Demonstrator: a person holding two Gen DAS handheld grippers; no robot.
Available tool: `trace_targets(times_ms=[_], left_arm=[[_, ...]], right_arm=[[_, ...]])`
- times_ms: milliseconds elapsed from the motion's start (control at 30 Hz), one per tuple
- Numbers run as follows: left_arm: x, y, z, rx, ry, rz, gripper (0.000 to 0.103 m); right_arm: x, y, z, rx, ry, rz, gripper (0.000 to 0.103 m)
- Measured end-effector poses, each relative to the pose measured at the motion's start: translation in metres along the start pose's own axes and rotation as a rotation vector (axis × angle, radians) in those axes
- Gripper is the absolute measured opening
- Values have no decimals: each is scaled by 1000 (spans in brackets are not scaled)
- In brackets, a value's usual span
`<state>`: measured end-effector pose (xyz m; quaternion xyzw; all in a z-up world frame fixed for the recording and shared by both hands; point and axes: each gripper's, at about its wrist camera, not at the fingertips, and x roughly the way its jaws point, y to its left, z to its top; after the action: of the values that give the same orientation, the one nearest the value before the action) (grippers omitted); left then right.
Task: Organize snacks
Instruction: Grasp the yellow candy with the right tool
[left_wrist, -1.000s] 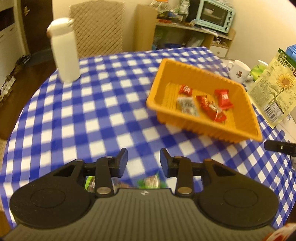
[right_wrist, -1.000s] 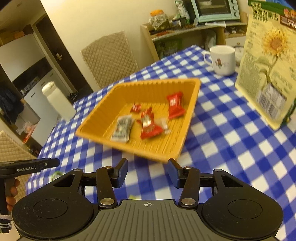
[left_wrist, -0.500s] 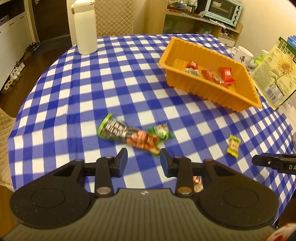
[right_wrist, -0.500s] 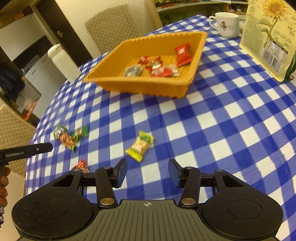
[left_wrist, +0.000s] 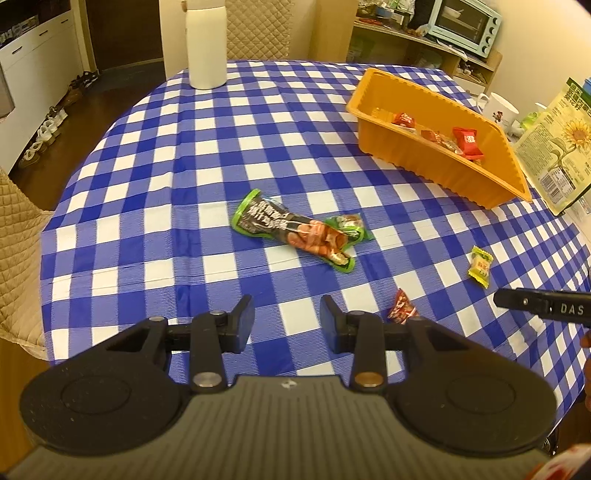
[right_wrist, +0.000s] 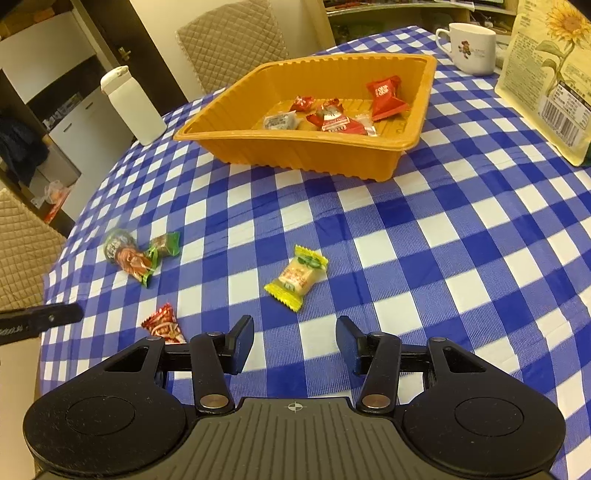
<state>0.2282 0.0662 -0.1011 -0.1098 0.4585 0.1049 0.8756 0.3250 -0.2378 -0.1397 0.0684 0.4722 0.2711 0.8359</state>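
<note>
Left wrist view: mounted behind the left tool (left_wrist: 287, 317), raised over the near edge of the table (left_wrist: 155, 177), tilted down and facing across it toward the white bottle (left_wrist: 205, 44) and chairs; orange tray (left_wrist: 458, 173) far right. Right wrist view: behind the right tool (right_wrist: 294, 341), lower and nearer the cloth, facing the tray (right_wrist: 314, 155) head-on, mug (right_wrist: 471, 48) and sunflower bag (right_wrist: 550, 74) beyond. Shared by both: the tray, the bottle (right_wrist: 135, 107), the yellow candy (left_wrist: 480, 266) (right_wrist: 297, 277), the red candy (left_wrist: 402, 308) (right_wrist: 164, 325), the green sausage pack (left_wrist: 291, 230) (right_wrist: 127, 256). Each tool's tip showing at the other view's edge.
</note>
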Motion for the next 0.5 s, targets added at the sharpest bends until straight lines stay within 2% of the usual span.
trace_targets(times_ms=[500], left_arm=[[0, 19, -1, -31, -1, 30, 35]], right_arm=[[31, 9, 19, 35, -23, -32, 49]])
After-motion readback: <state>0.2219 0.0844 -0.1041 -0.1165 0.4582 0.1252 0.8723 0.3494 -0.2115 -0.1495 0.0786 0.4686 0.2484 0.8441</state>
